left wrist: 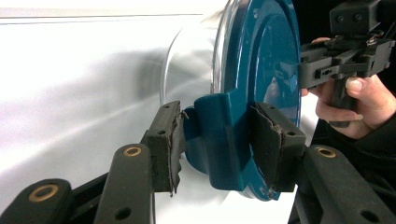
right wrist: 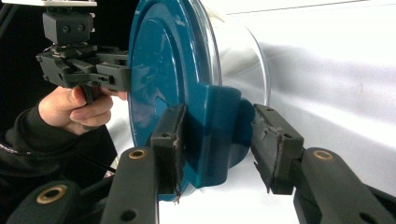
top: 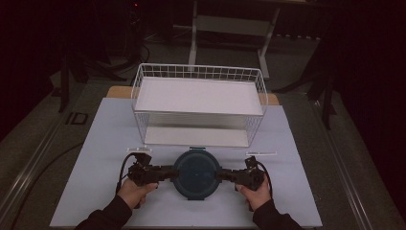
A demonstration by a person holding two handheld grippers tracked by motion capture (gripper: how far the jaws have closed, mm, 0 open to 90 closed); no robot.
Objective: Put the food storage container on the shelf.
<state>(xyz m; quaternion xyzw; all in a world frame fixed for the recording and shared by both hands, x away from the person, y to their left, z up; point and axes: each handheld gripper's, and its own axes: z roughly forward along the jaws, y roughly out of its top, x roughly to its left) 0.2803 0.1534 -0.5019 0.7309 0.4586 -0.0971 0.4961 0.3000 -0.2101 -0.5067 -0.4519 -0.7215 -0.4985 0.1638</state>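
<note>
Round container (top: 197,173) with teal lid sits on the worktop (top: 105,139), at 6 o'clock from the wire basket (top: 198,103).

Left gripper view: left gripper (left wrist: 215,140) clamps a lid latch.

Right gripper view: right gripper (right wrist: 219,144) straddles the opposite latch, one pad touching, the other apart.

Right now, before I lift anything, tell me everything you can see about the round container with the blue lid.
The container is round, with a dark teal plastic lid and a clear body that shows beneath the lid in the tool views. It sits flat on the white table, lid up, just in front of the wire basket. Two teal latch tabs stick out on opposite sides. The left tool straddles one tab, pads against it; the right tool straddles the other, one pad touching, the other apart. The lid looks closed.
</note>
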